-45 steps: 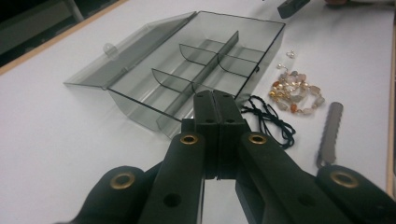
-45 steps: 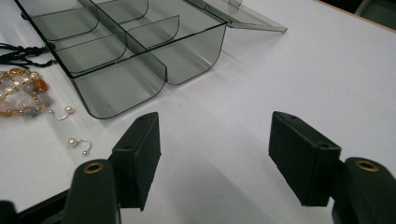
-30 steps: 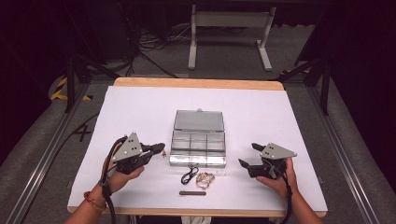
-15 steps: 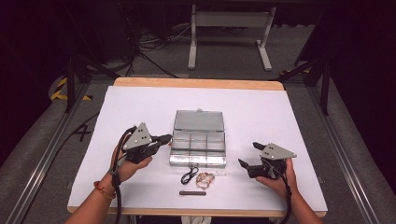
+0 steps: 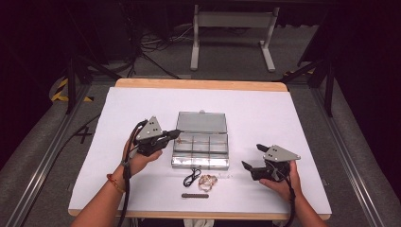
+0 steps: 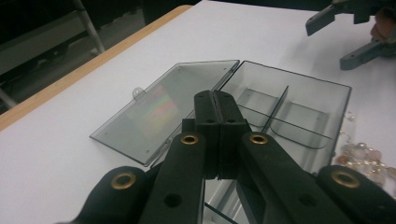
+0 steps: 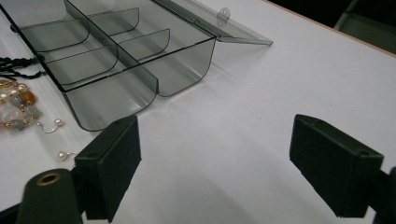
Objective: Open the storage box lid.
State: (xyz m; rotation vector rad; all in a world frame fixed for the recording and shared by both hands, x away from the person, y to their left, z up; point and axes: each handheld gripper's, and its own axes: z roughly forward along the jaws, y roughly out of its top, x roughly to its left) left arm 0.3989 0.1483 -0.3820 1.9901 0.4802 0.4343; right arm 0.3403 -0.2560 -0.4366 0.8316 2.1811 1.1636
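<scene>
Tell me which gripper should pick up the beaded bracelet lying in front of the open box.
Right, probably. The right gripper has its jaws wide open, low over the table and pointing toward the beaded bracelet. The left gripper has its jaws shut and sits over the clear box, farther from it.

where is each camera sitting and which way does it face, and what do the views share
High view: fixed above the person's side, looking forward and down on the white table; both forearms show, left tool and right tool.
Left gripper view: rides the left tool, jaws together, over the clear box; the right tool sits farther off.
Right gripper view: rides the right tool, jaws apart, low over the table, facing the box.
Shared: all three show the open box and the bead jewellery.
</scene>
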